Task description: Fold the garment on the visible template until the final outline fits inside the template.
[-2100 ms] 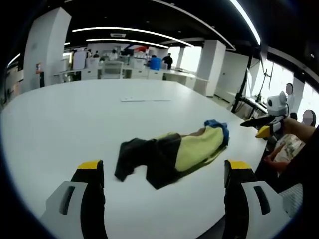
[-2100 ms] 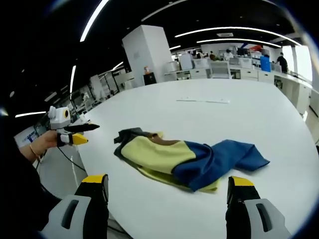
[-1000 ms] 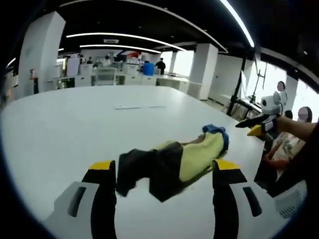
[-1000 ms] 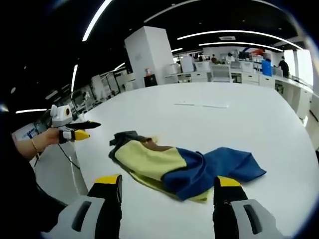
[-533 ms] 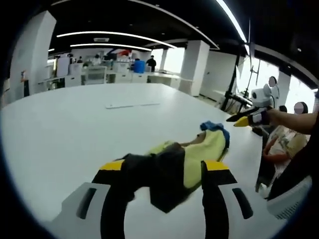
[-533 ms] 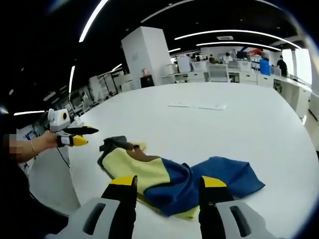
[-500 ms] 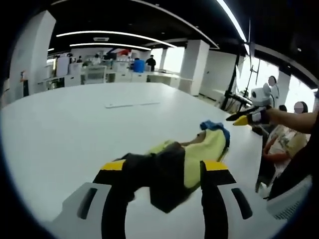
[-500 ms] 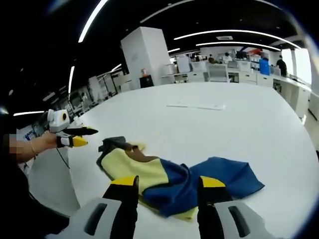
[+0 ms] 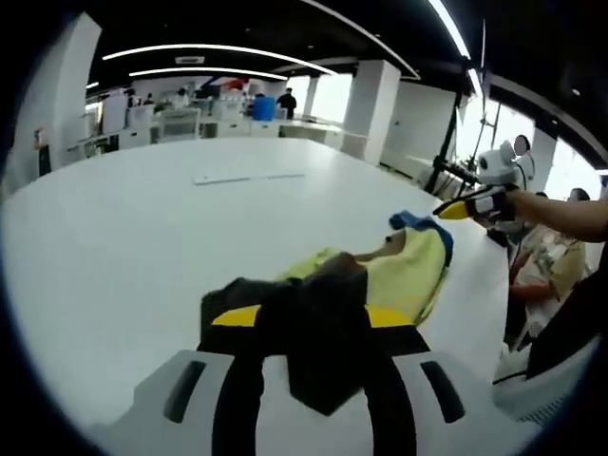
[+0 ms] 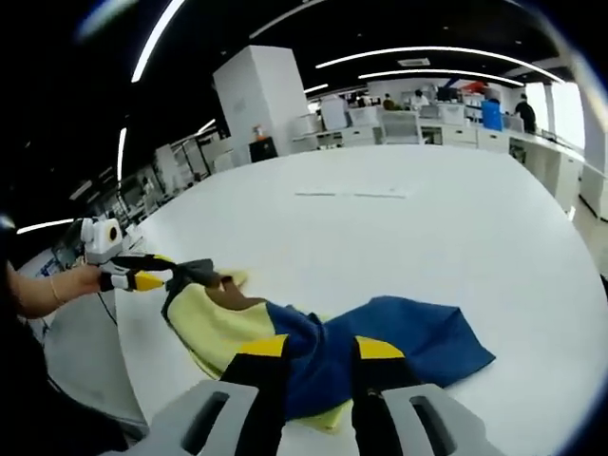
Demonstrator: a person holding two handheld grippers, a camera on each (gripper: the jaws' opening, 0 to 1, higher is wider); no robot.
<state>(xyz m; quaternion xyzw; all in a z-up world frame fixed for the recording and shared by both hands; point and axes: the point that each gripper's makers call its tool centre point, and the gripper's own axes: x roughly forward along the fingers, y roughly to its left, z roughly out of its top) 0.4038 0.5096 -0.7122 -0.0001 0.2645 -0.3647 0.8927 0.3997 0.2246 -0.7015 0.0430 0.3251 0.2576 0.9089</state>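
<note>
Both tools clamp a crumpled garment [image 10: 323, 347] near the white worktop's [image 10: 427, 237] edge: left tool [image 9: 302, 328] on its dark end, right tool [image 10: 319, 353] on blue.

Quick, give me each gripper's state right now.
Left gripper: jaws closed on the dark end of the garment.
Right gripper: jaws closed on the garment's blue end.

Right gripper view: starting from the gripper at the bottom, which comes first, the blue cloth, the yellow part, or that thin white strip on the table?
1. Blue part of the garment, between the right gripper's jaws.
2. Yellow part, to the left.
3. White strip, far across the table.
</note>
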